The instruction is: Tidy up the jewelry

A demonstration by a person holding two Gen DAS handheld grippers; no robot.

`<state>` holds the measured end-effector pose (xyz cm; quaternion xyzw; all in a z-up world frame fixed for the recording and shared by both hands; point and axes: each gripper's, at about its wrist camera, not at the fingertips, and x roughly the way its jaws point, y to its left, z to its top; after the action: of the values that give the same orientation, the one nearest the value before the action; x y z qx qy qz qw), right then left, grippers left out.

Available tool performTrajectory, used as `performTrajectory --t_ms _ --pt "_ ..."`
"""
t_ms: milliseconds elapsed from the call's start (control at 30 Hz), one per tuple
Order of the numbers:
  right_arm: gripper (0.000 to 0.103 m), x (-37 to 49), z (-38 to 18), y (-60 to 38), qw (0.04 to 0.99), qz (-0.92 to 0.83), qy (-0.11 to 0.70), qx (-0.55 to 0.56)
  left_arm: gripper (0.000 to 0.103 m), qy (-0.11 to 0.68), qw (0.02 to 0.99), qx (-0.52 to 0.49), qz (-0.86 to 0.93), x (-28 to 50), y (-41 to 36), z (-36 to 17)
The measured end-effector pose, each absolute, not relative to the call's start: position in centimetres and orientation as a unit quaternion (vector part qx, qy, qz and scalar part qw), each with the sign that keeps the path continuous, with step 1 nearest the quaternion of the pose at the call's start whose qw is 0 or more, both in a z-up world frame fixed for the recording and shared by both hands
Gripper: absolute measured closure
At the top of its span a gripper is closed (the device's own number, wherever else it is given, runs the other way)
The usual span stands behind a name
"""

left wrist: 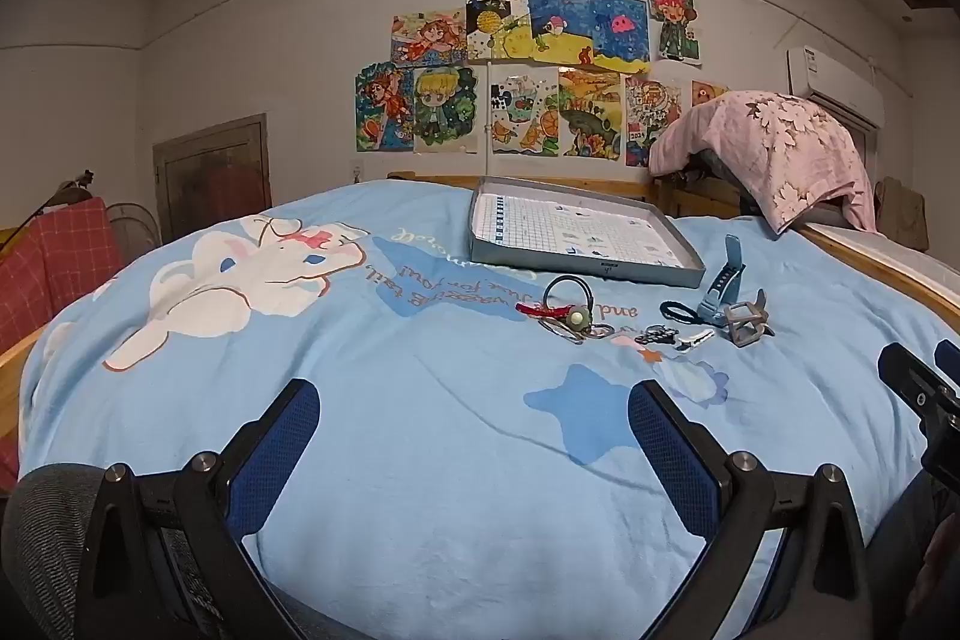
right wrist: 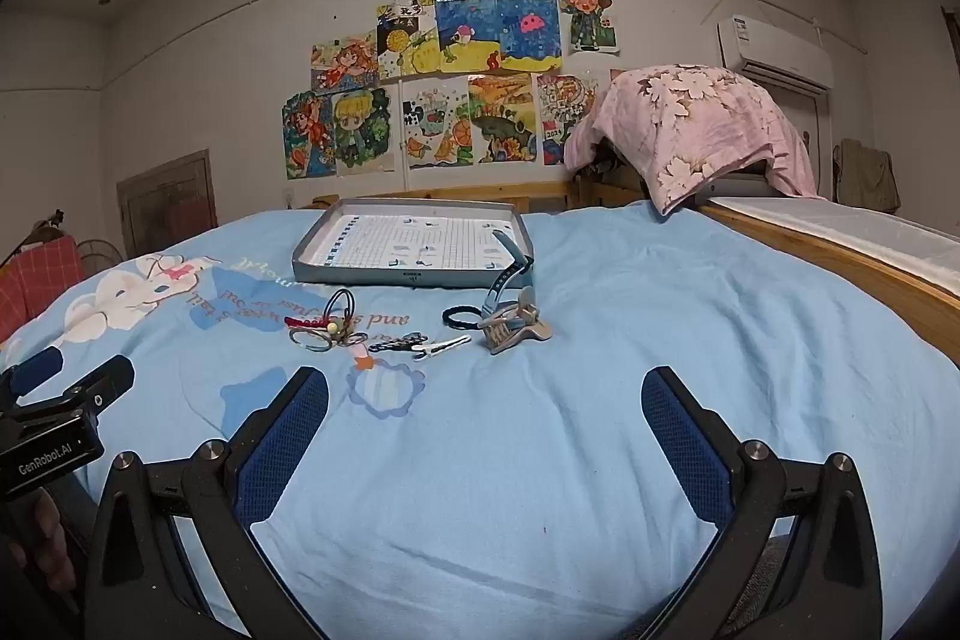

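Both grippers are hovering low over the blue bedcover (right wrist: 600, 340), and the left gripper (left wrist: 474, 418) and right gripper (right wrist: 486, 400) are holding their jaws spread wide with nothing between them. The jewelry pile (right wrist: 414, 331) is lying on the cover just in front of the grey tray (right wrist: 414, 277), well apart from both grippers. A pink cloth (right wrist: 690, 130) is hanging over the wooden bed frame (right wrist: 840, 268) at the right, and nothing is blocking the way to the pile.

1 tray (right wrist: 312, 263), 2 hair clips (right wrist: 420, 343), 1 claw clip (right wrist: 513, 331)
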<state>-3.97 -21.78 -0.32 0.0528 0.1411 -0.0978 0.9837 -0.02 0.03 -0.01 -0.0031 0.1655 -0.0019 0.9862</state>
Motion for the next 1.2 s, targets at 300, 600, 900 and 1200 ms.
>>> performTrajectory --t_ms 300,600,900,1200 --pt "0.001 -3.9 -0.3 -21.8 0.984 -0.098 0.142 0.053 0.0 0.17 0.985 0.002 -0.003 -0.2 -0.4 -0.2" --pt "0.001 -4.0 -0.3 -21.8 0.984 -0.098 0.142 0.054 0.0 0.17 0.985 0.004 -0.003 -0.3 -0.7 -0.2" --pt "0.001 -4.0 -0.3 -21.8 0.984 -0.098 0.142 0.054 0.0 0.169 0.986 0.007 -0.002 -0.3 -0.7 -0.2" --pt "0.001 -4.0 -0.3 -21.9 0.983 -0.098 0.142 0.054 0.0 0.169 0.986 0.008 -0.003 -0.3 -0.8 -0.2"
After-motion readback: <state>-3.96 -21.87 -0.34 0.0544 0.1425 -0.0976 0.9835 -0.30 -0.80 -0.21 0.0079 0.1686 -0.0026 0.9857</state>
